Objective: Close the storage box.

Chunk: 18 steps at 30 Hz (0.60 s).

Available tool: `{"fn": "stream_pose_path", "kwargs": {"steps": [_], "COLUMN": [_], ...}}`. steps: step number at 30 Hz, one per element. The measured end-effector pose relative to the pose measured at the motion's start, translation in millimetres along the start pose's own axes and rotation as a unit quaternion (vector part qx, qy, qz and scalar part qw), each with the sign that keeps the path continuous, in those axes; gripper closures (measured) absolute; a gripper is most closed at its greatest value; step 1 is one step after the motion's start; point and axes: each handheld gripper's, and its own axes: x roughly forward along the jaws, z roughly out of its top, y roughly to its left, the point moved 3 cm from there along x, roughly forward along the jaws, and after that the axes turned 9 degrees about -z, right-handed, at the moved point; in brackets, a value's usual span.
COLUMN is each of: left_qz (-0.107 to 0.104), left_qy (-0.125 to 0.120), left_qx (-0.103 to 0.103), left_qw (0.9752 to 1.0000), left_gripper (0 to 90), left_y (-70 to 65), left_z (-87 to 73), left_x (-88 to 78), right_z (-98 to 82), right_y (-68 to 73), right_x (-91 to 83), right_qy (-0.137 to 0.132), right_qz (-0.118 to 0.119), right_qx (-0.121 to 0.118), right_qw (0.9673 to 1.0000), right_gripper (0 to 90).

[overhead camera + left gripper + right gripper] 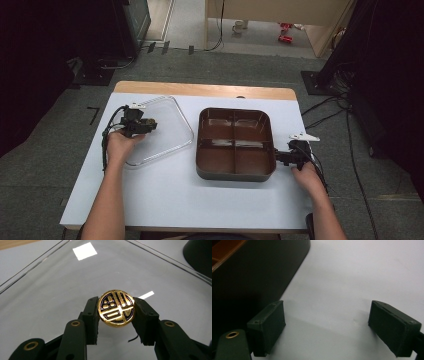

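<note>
Gold knob (pixel 116 308) pinched in left gripper (pixel 116 312) jaws, clear lid (pixel 50 290) edges well apart.

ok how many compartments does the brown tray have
4. The brown tray is split by a cross-shaped divider into far left, far right, near left and near right. All four look empty; none seems hidden.

L gripper (pixel 116 311) jaws clamped tight; R gripper (pixel 327 327) jaws wide apart, both forearms extended.
</note>
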Motion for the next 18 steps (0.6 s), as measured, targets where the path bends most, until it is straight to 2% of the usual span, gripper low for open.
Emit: {"fn": "stream_pose_path", "kwargs": {"steps": [8,18], "left_qz": [-0.015,-0.022], "left_qy": [-0.009,-0.022], "left_qx": [-0.003,-0.003], "left_qw": [0.9998,0.9995], "left_gripper": [59.5,59.5], "left_y": [-5.1,-12.1], "left_z": [5.9,14.1], "left_x": [-11.5,-26.9], "right_z": [0.0,0.0], "right_y": [0.0,-0.1], "right_x": [0.0,0.0], "right_qy": [0.0,0.0], "right_qz": [0.0,0.0], "right_qx": [0.0,0.0], "right_qw": [1.0,1.0], "right_gripper": [13.4,13.4]}}
